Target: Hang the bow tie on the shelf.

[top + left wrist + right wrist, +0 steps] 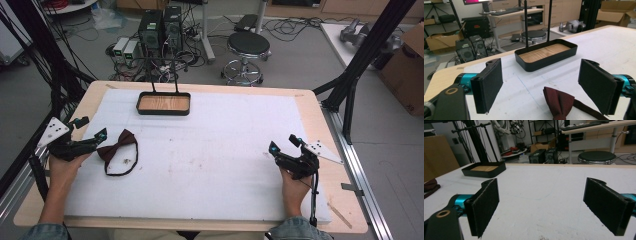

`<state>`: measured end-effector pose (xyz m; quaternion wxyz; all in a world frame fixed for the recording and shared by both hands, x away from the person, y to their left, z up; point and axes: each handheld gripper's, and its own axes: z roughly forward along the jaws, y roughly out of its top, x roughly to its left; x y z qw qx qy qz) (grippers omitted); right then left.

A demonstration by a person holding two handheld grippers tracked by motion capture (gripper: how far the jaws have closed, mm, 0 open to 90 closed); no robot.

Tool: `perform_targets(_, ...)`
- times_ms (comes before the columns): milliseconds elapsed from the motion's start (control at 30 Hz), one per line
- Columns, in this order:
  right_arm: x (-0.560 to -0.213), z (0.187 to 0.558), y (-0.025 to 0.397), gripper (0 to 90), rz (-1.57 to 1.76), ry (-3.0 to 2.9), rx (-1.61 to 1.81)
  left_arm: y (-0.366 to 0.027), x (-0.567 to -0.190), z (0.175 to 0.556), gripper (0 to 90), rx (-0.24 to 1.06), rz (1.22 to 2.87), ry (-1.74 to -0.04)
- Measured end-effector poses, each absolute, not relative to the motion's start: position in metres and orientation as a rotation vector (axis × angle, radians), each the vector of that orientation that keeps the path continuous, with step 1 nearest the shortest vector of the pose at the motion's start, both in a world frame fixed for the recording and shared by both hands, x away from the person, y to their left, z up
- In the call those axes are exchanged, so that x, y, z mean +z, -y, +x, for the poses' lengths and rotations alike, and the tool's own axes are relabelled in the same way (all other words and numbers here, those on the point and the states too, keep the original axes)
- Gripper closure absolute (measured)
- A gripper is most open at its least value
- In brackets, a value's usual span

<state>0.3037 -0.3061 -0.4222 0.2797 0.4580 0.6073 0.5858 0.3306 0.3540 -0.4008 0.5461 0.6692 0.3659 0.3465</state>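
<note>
Denim sleeves enter at the near edge of the high view, and 2 forearms reach forward over the white foam mat (200, 160). The left hand (62, 165) holds the left gripper (92, 131) near the mat's left edge, angled right and slightly away; its jaws stand wide apart, released, holding nothing. The right hand (295, 182) holds the right gripper (284, 142) near the right edge, aimed up and to the left, jaws likewise spread and empty.

Just beyond the left gripper's tips lies a dark red bow tie (117, 144), its long axis running from near-left to far-right, its strap looping toward the person.

Farther off, near the far edge, sits a black tray (163, 111) with a wooden floor and 2 upright rods.
</note>
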Motion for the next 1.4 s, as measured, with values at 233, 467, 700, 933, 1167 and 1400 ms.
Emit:
perform_targets(233, -0.422, 0.303, 0.306, 12.5, 1.223, -1.626, 1.558, -0.351, -0.402, 0.332, 20.0, 0.817, 1.608, -0.861)
perform_targets(467, -0.422, 0.303, 0.305, 12.6, 1.23, -1.632, 1.55, -0.352, -0.402, 0.331, 20.0, 0.811, 1.597, -0.864)
perform_targets(700, -0.422, 0.302, 0.304, 12.6, 1.231, -1.632, 1.544, -0.352, -0.402, 0.331, 20.2, 0.806, 1.589, -0.871)
perform_targets(933, -0.422, 0.303, 0.304, 12.6, 1.226, -1.637, 1.543, -0.351, -0.405, 0.332, 20.3, 0.827, 1.619, -0.875)
perform_targets(1167, -0.423, 0.303, 0.304, 12.6, 1.234, -1.642, 1.545, -0.347, -0.411, 0.337, 24.9, 0.783, 1.675, -0.877)
perform_targets(1400, -0.423, 0.303, 0.303, 12.7, 1.241, -1.643, 1.537, -0.341, -0.423, 0.341, 36.0, 0.765, 1.777, -0.849)
